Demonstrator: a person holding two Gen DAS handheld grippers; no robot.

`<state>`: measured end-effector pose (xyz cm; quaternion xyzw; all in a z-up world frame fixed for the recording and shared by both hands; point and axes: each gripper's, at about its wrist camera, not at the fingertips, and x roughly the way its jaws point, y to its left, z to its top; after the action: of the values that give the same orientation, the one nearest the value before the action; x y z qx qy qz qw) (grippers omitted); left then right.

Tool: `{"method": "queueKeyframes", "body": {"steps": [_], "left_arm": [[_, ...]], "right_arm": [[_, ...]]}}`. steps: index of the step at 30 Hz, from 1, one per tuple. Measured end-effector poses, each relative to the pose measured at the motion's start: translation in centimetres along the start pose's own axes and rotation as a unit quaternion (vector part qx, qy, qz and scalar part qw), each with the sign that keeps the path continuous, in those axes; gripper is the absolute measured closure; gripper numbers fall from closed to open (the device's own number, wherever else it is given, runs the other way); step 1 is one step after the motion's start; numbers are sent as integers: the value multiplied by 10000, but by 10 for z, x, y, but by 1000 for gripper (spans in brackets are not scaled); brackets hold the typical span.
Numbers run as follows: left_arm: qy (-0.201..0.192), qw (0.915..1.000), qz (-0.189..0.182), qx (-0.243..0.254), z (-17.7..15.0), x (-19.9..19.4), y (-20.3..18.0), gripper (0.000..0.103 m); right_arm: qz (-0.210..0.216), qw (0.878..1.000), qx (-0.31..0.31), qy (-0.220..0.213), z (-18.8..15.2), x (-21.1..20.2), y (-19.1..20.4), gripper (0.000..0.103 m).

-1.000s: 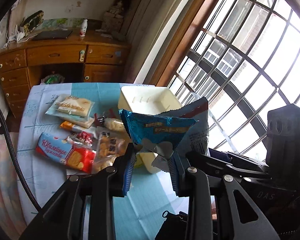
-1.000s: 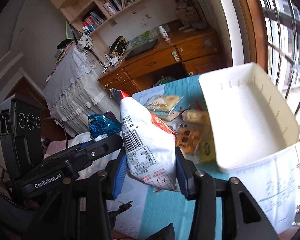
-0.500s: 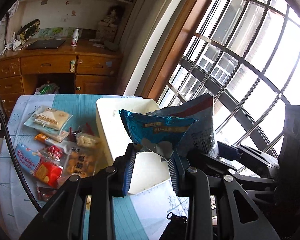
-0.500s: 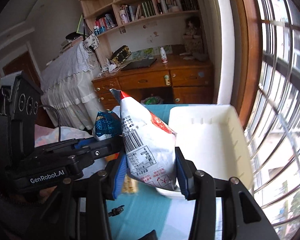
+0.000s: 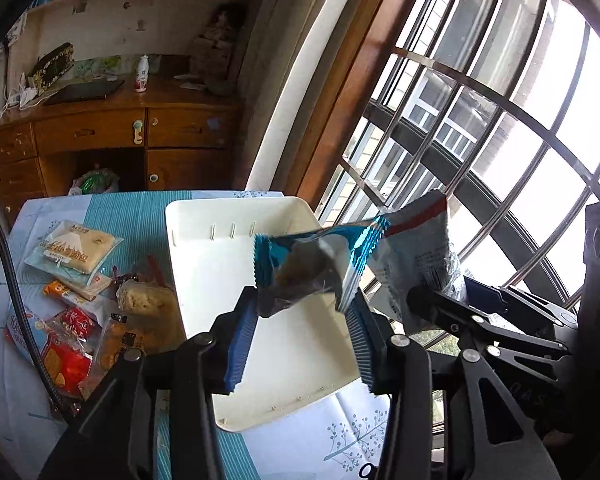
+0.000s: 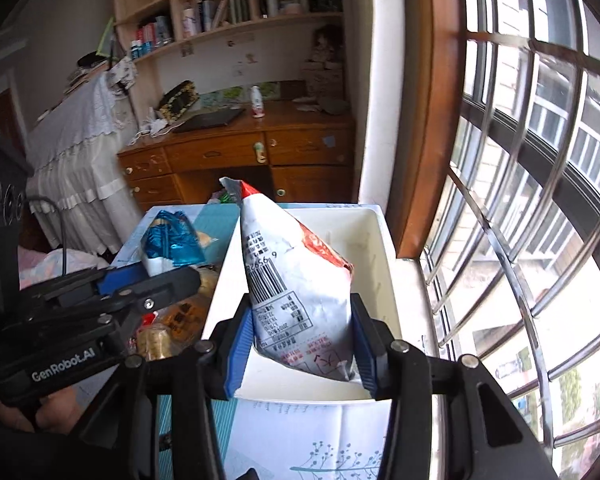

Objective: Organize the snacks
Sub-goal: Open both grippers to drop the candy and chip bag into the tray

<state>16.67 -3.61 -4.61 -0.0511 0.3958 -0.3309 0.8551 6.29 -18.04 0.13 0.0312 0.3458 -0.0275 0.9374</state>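
My left gripper [image 5: 300,340] hangs over the white bin [image 5: 220,264], and its jaws are opening. The blue foil snack packet [image 5: 308,268] lies tipped and slack between the fingertips, above the bin's floor. My right gripper [image 6: 302,344] is shut on a white and red snack bag [image 6: 292,280], held upright over the near end of the white bin [image 6: 384,280]; its jaws are just starting to ease apart while the pads still touch the bag. The right wrist view shows the blue packet [image 6: 172,240] to the left. The left wrist view shows the white bag [image 5: 416,248] to the right.
Several loose snacks lie on the blue tablecloth left of the bin, among them a bread pack [image 5: 72,252] and a red biscuit pack [image 5: 60,352]. A barred window [image 6: 520,200] runs close along the bin's right side. A wooden desk [image 5: 100,132] stands behind the table.
Both grippers have swung right, from above the snack pile to above the white bin. The left jaws have spread and the blue packet has tipped over flat. The white bag stays gripped.
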Motion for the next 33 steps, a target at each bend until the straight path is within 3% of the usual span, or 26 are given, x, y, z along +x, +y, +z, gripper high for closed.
{"method": "queueKeyframes", "body": {"steps": [4, 8, 21, 33], "left_arm": [[70, 9996, 15, -269, 0, 2, 8, 44], [44, 9991, 219, -357, -2, -7, 16, 40], [106, 9943, 767, -731, -18, -40, 46, 39], [436, 9873, 1152, -1004, -61, -64, 80, 39]], "right_arm": [[-82, 9994, 264, 195, 0, 11, -17, 50], [-19, 9978, 499, 446, -6, 20, -28, 49], [427, 9948, 667, 645, -18, 24, -10, 49], [808, 9877, 933, 957, -47, 31, 17, 49]]}}
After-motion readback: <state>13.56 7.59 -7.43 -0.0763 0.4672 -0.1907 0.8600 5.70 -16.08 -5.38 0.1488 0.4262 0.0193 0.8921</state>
